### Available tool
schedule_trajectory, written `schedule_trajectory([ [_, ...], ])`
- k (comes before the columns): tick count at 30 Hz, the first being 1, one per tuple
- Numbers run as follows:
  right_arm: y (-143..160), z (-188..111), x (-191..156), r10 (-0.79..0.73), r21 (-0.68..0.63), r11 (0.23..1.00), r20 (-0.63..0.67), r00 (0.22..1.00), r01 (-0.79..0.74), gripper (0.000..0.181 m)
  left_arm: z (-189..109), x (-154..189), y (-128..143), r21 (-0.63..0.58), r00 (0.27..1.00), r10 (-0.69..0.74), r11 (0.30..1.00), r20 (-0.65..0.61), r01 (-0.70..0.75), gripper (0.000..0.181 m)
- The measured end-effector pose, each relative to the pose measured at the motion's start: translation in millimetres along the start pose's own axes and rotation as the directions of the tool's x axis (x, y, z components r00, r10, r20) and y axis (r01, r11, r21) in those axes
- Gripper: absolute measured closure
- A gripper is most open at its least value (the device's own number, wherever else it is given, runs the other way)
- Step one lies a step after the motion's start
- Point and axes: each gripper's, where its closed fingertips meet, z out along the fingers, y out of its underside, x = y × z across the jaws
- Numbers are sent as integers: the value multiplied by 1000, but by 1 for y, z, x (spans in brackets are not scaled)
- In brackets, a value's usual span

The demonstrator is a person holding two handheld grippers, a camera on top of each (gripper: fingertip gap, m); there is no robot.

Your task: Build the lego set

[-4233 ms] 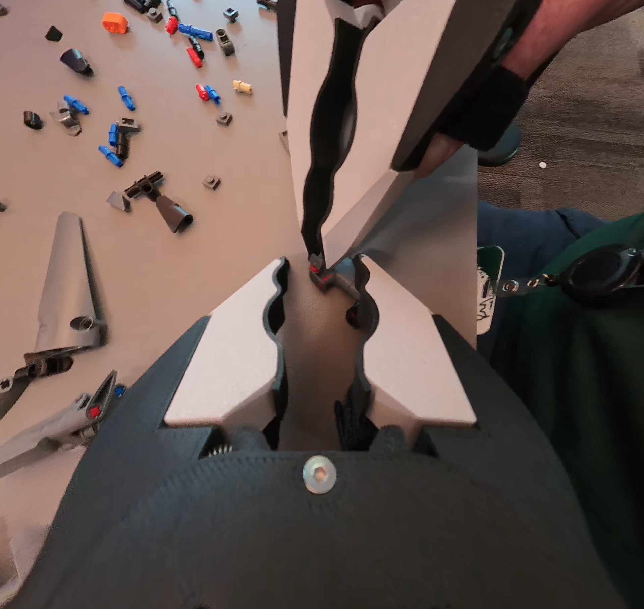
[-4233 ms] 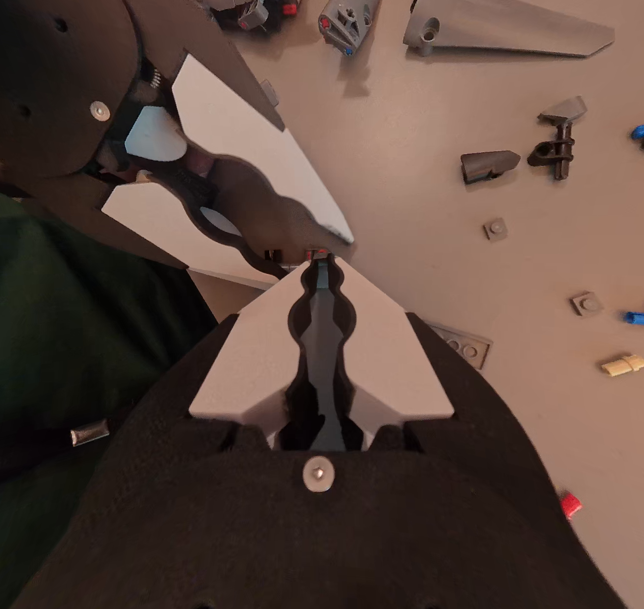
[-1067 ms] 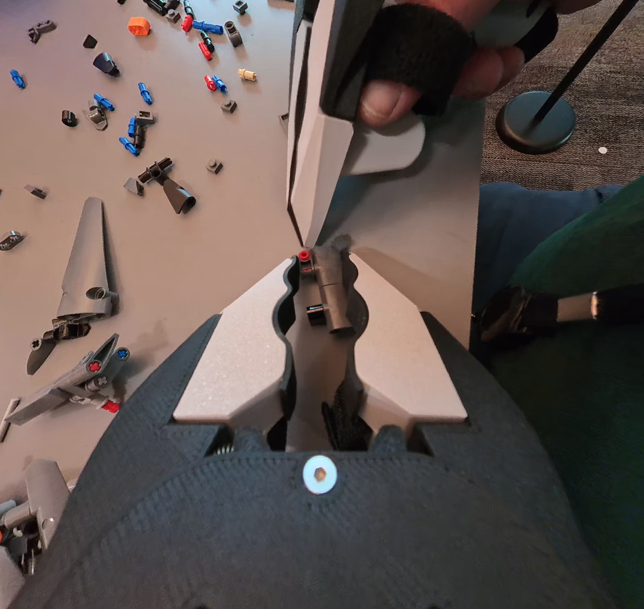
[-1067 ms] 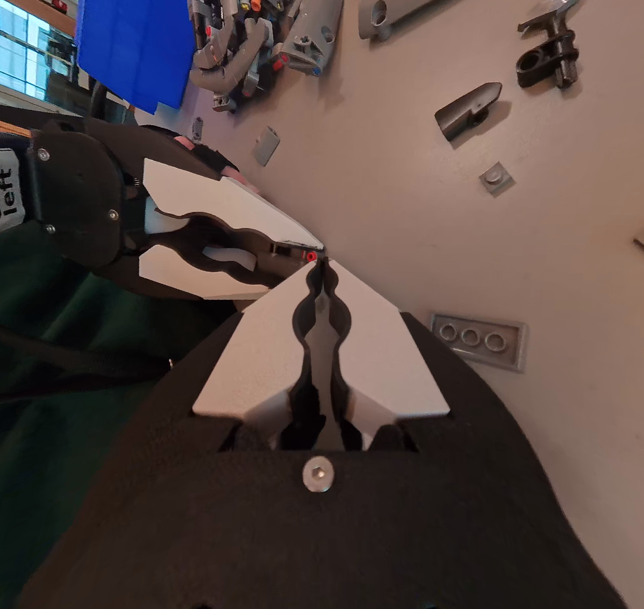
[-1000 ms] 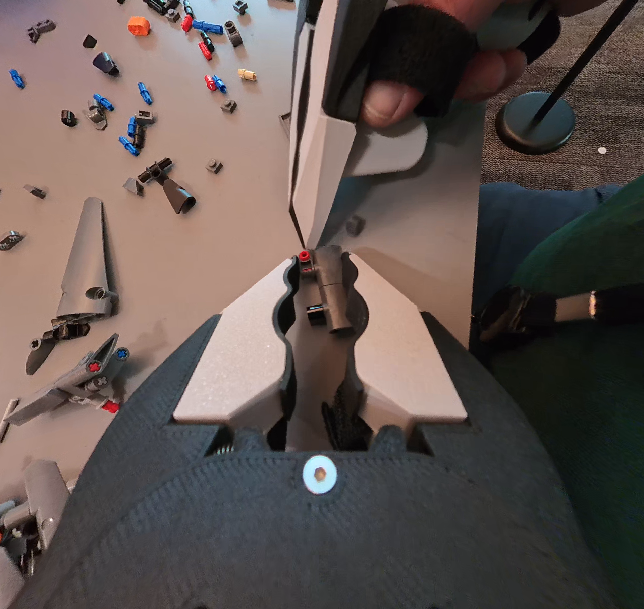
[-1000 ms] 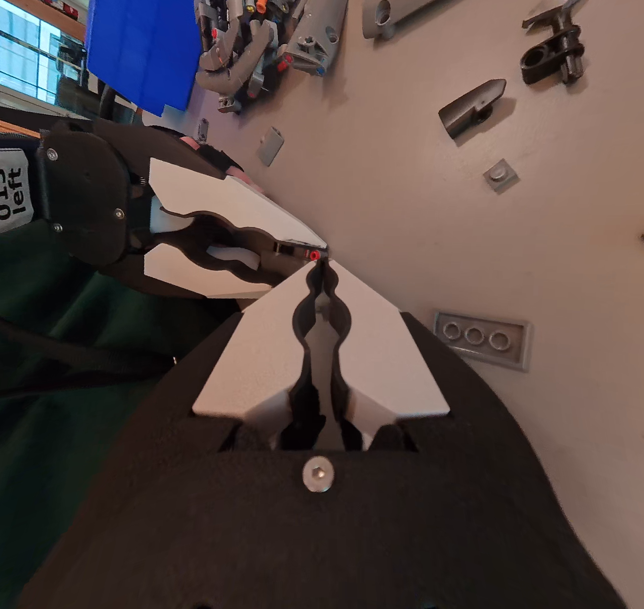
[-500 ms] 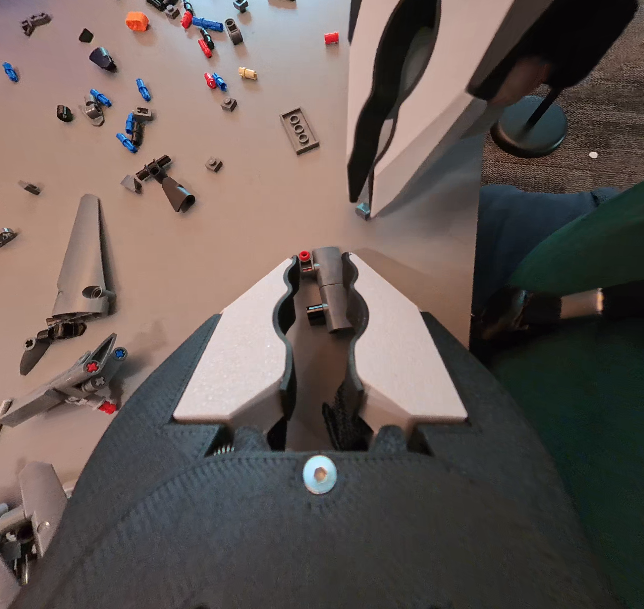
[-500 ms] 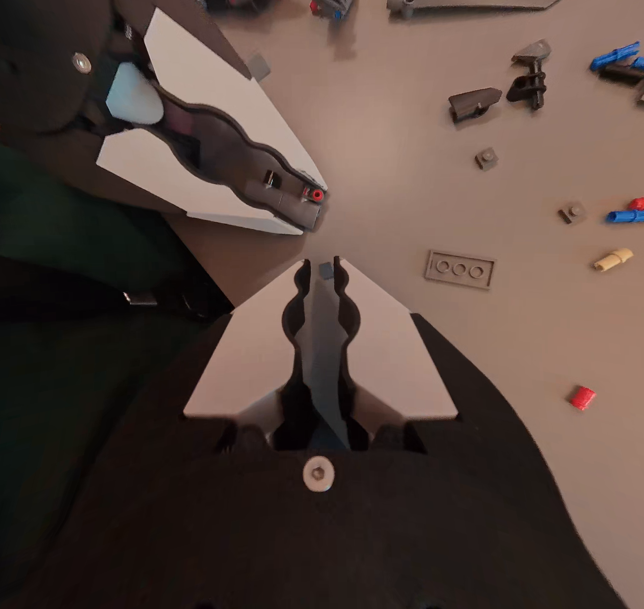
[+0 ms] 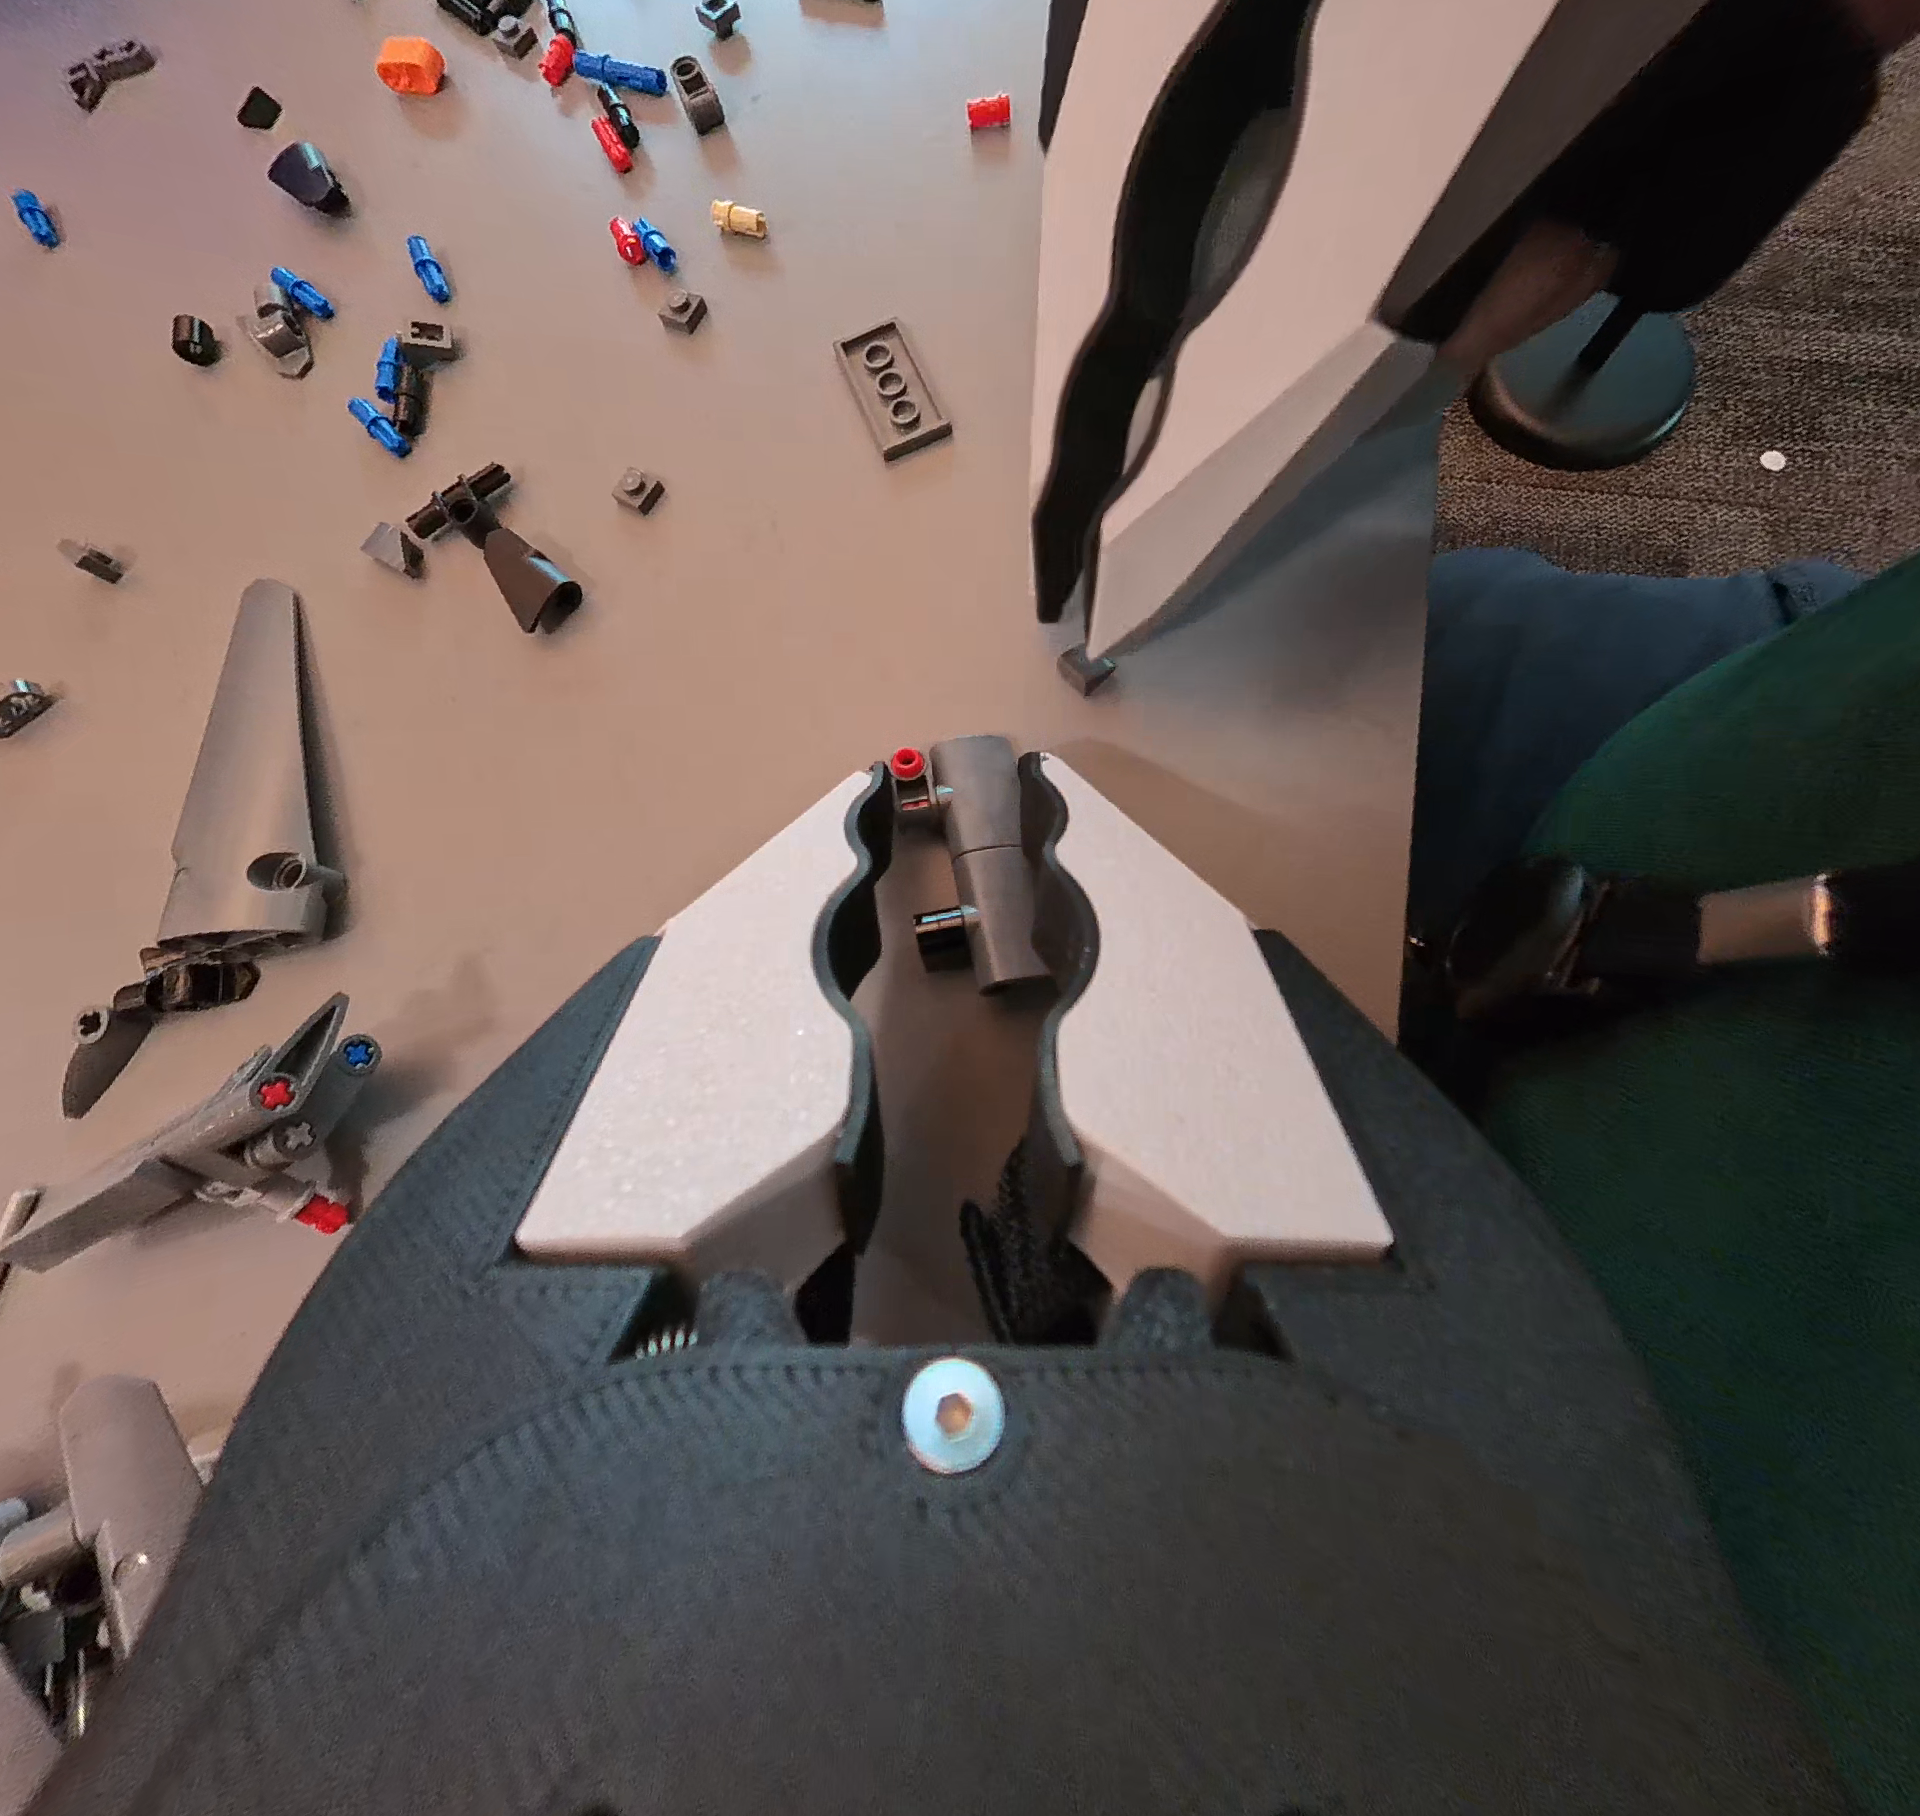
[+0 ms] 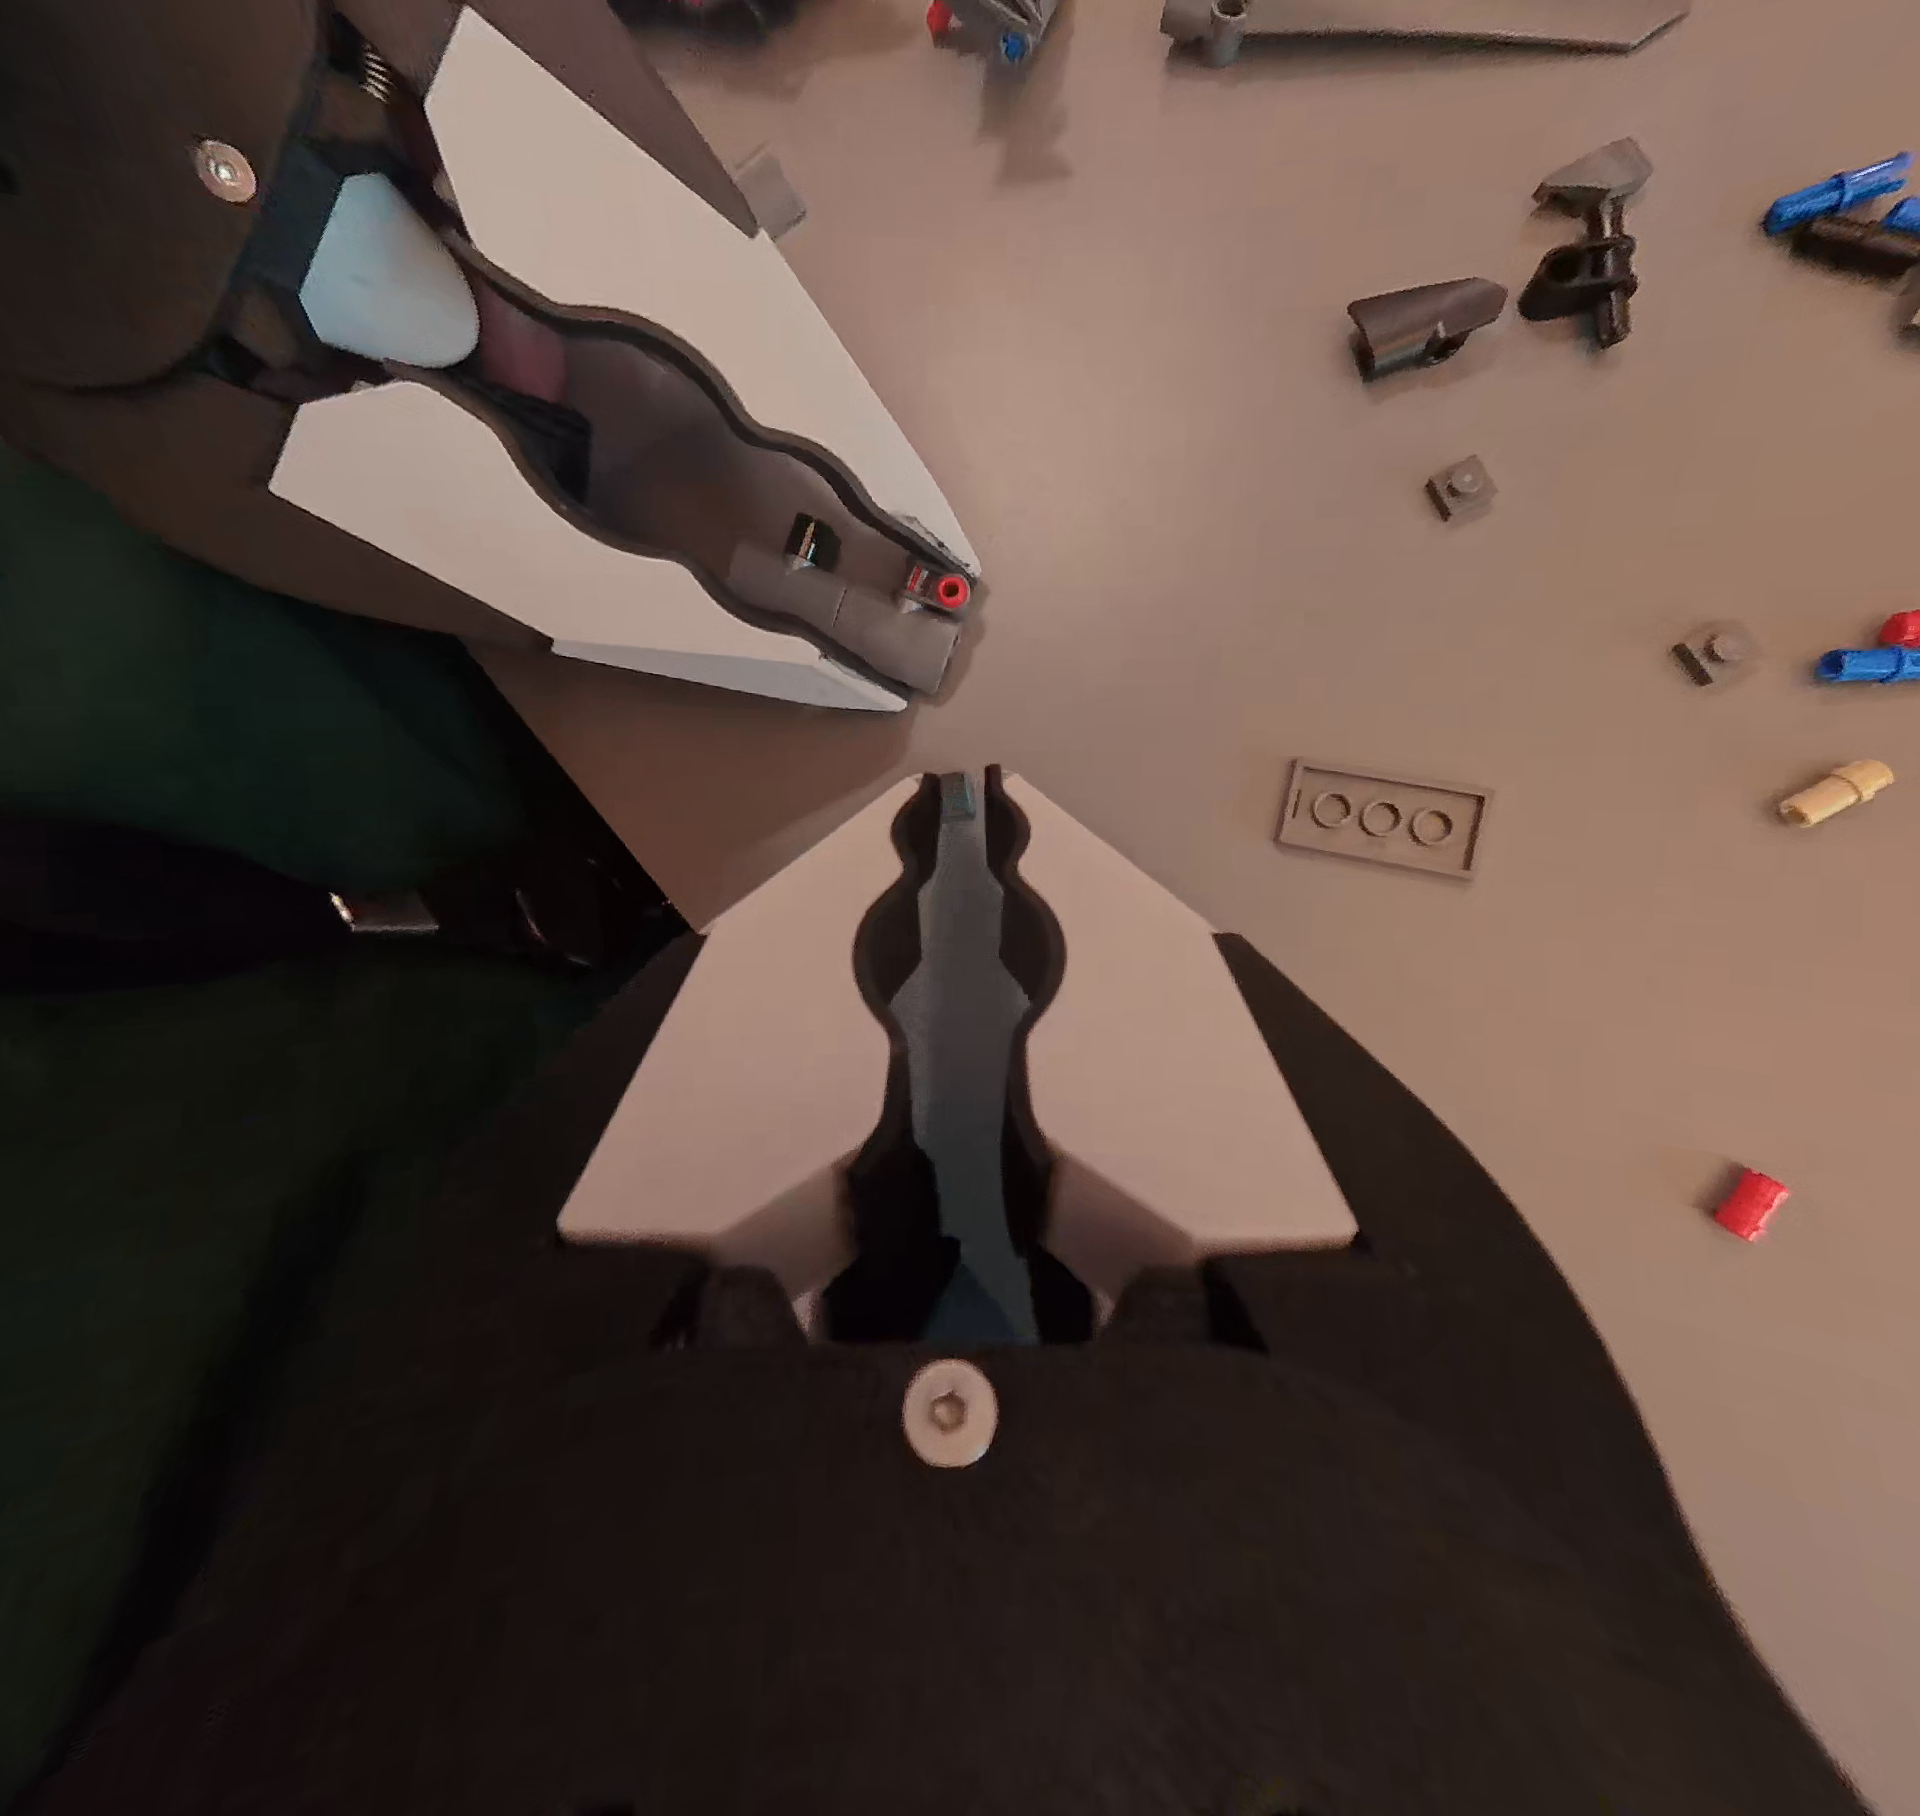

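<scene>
The left gripper (image 9: 961,779) pinches a small dark grey lego assembly with a red pin end (image 9: 977,862) between its pale wavy-edged fingers; the assembly runs along the gap, its red tip at the fingertips and a short black stub sticking out to one side. How far the piece goes back between the fingers is hidden by the gripper body. In the right wrist view the same assembly (image 10: 883,613) shows at the tip of the left gripper (image 10: 925,623).

The right gripper (image 10: 961,779) has its fingers nearly closed, and a tiny grey lego piece (image 10: 958,795) sits right at the tips. Whether the fingers squeeze it or just frame it is hard to make out; in the left wrist view that piece (image 9: 1084,670) lies on the table (image 9: 727,623) just below the tips of the right gripper (image 9: 1070,613), which are blurred.

Around them on the smooth beige table lie a flat grey three-stud plate (image 10: 1380,819), a red cylinder (image 10: 1749,1203), a tan pin (image 10: 1834,795), blue pins (image 9: 410,270), an orange piece (image 9: 409,64) and long grey wing panels (image 9: 255,779). A partly built grey model (image 9: 223,1143) is cut off at the left edge. Beyond the table edge shows grey carpet (image 9: 1818,260), a round black stand base (image 9: 1579,395) and green clothing (image 9: 1714,1247).
</scene>
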Motion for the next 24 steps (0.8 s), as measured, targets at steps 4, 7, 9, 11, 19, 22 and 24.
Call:
schedule_trajectory([
  [4, 4, 2, -3, -30, -40, 999, -26, 999, 29, 171, 0, 0, 0, 0, 1000, -2, 1000, -2, 2, 158],
  [7, 4, 6, -3, -37, -37, 999, -30, 999, 36, 173, 0, 0, 0, 0, 1000, -1, 1000, -1, 1, 158],
  [9, 4, 7, -2, -41, -40, 998, -38, 998, 39, 175, 0, 0, 0, 0, 1000, -1, 1000, -1, 1, 158],
  [11, 4, 7, -3, -48, -42, 998, -38, 998, 46, 175, 0, 0, 0, 0, 1000, 0, 1000, 0, 0, 158],
  [19, -27, 11, -1, 186, 124, 974, 46, 981, -191, 176, 0, 0, 0, 0, 1000, 3, 1000, 3, -3, 159],
  [22, -33, 15, -1, 246, 141, 957, 78, 966, -255, 176, 0, 0, 0, 0, 1000, 5, 1000, 4, -5, 159],
  [24, -32, 18, -1, 258, 128, 955, 76, 963, -266, 176, 0, 0, 0, -1, 1000, 5, 1000, 5, -5, 159],
])
